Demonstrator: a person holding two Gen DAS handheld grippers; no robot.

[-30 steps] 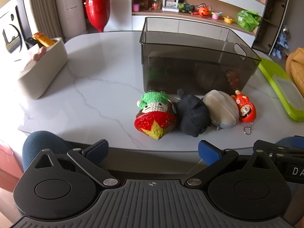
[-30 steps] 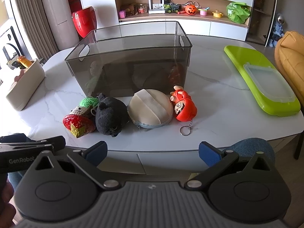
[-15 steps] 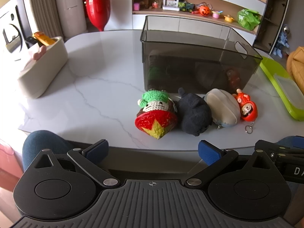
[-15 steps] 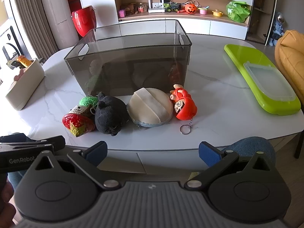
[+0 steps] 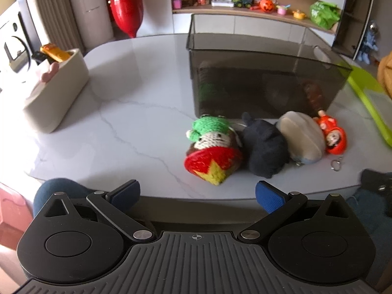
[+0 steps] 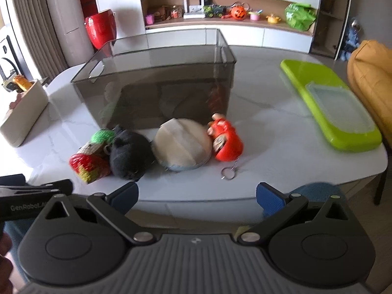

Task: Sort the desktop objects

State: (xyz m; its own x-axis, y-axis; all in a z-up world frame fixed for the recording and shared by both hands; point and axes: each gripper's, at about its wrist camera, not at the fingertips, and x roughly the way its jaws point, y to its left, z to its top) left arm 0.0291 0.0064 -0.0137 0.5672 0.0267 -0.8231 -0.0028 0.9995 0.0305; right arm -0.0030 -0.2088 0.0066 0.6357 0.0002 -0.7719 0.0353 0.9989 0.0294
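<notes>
Toys lie in a row on the table [image 5: 127, 112], just before the bin [image 6: 156, 73]. Left gripper [image 5: 197, 193] gapes empty, knit doll [image 5: 212, 147] dead ahead; right gripper [image 6: 197, 193], likewise agape, probably suits the red figure [image 6: 226, 139].

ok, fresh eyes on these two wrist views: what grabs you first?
A tight row of four small toys at the table's near edge: a crocheted doll, a black plush, a round beige pouch and a red keychain figure. Right behind them stands a smoky see-through bin. The left claw and the right claw are both open, short of the table.
</notes>
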